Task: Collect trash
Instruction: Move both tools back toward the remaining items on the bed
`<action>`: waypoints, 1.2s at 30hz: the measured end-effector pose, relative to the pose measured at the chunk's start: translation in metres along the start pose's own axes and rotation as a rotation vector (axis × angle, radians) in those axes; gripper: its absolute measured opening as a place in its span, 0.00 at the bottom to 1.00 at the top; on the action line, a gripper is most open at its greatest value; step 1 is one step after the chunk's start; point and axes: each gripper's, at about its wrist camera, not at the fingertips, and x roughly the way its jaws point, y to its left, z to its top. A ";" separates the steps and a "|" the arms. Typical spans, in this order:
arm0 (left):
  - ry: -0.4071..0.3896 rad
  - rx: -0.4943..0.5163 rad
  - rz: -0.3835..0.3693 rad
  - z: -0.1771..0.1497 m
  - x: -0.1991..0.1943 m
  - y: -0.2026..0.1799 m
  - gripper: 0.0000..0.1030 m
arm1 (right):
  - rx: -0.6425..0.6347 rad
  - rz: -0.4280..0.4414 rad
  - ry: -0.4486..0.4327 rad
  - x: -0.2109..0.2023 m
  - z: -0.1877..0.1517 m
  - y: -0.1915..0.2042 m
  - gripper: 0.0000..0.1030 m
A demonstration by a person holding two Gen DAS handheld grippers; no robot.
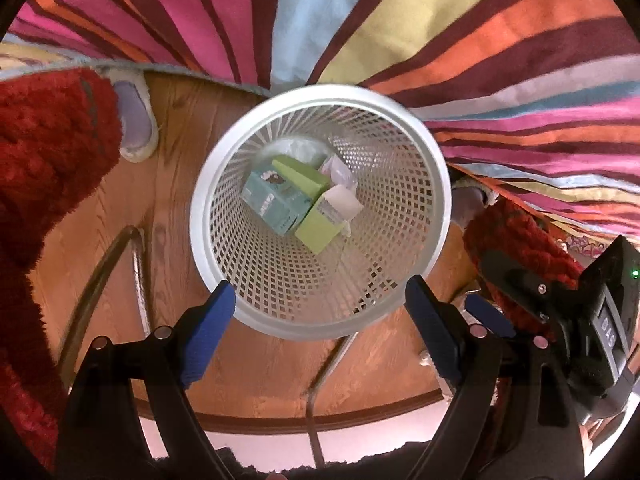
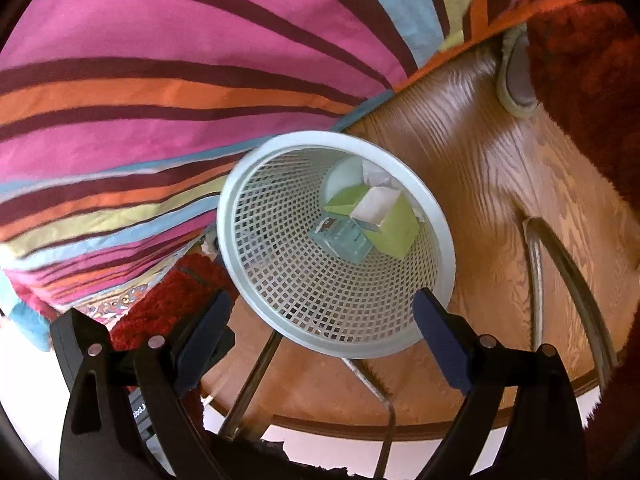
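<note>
A white mesh waste basket (image 1: 400,152) (image 2: 280,248) stands on the wooden floor, seen from above in both views. Inside lie a teal carton (image 1: 272,200) (image 2: 344,240), two light green boxes (image 1: 316,228) (image 2: 396,228) and crumpled white paper (image 1: 340,172) (image 2: 376,176). My left gripper (image 1: 320,300) hovers open over the basket's near rim, nothing between its blue fingers. My right gripper (image 2: 328,312) is open as well, above the near rim. The right gripper's body (image 1: 592,320) shows at the right of the left wrist view.
A striped multicoloured bedcover (image 1: 320,20) (image 2: 160,80) hangs behind the basket. Red fuzzy sleeves or trouser legs (image 1: 44,152) (image 2: 580,72) and slippers (image 1: 136,120) (image 2: 516,76) flank it. Metal chair legs (image 1: 136,264) (image 2: 536,272) cross the wooden floor (image 1: 280,372) (image 2: 480,152).
</note>
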 end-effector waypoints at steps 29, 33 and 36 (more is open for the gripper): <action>-0.861 0.319 0.051 -0.064 -0.213 -0.057 0.87 | -0.644 -0.084 -0.879 -0.196 -0.084 0.111 0.86; -0.933 0.412 0.111 -0.054 -0.237 -0.079 0.87 | -0.666 -0.085 -0.947 -0.217 -0.074 0.124 0.86; -0.967 0.475 0.139 -0.046 -0.249 -0.090 0.87 | -0.671 -0.064 -0.951 -0.220 -0.061 0.137 0.86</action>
